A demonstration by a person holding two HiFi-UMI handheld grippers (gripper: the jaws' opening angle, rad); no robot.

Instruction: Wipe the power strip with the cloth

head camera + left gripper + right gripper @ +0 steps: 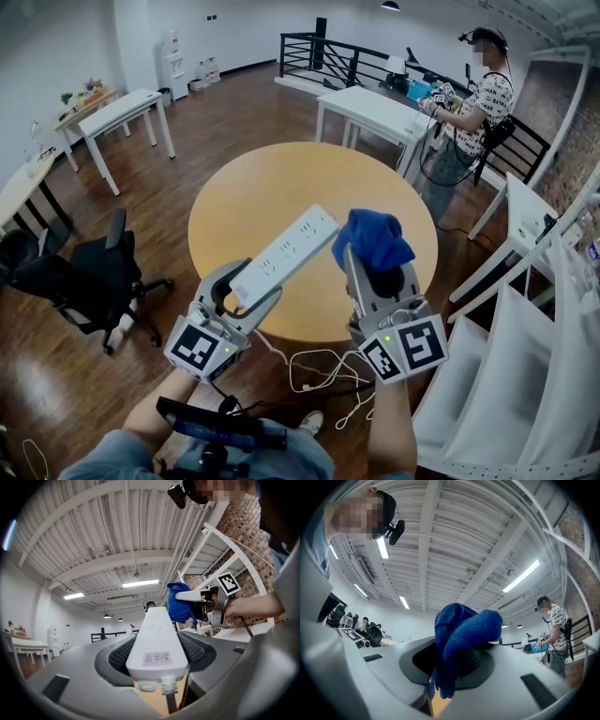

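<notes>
A long white power strip [283, 255] is lifted above the round wooden table [272, 183], and my left gripper [246, 289] is shut on its cord end. In the left gripper view the power strip [156, 644] runs straight out between the jaws, a pink label near its cord. My right gripper [377, 272] is shut on a bunched blue cloth [371, 238], held up just right of the strip's far end, apart from it. The right gripper view shows the cloth [459, 641] spilling out of the jaws. The strip's white cord [314, 370] hangs to the floor.
A black office chair [89, 272] stands left of the table. White tables [375, 111] and a black railing [323, 56] lie beyond it. A person in a patterned shirt [478, 112] stands at the far right. White shelving [534, 356] is close on my right.
</notes>
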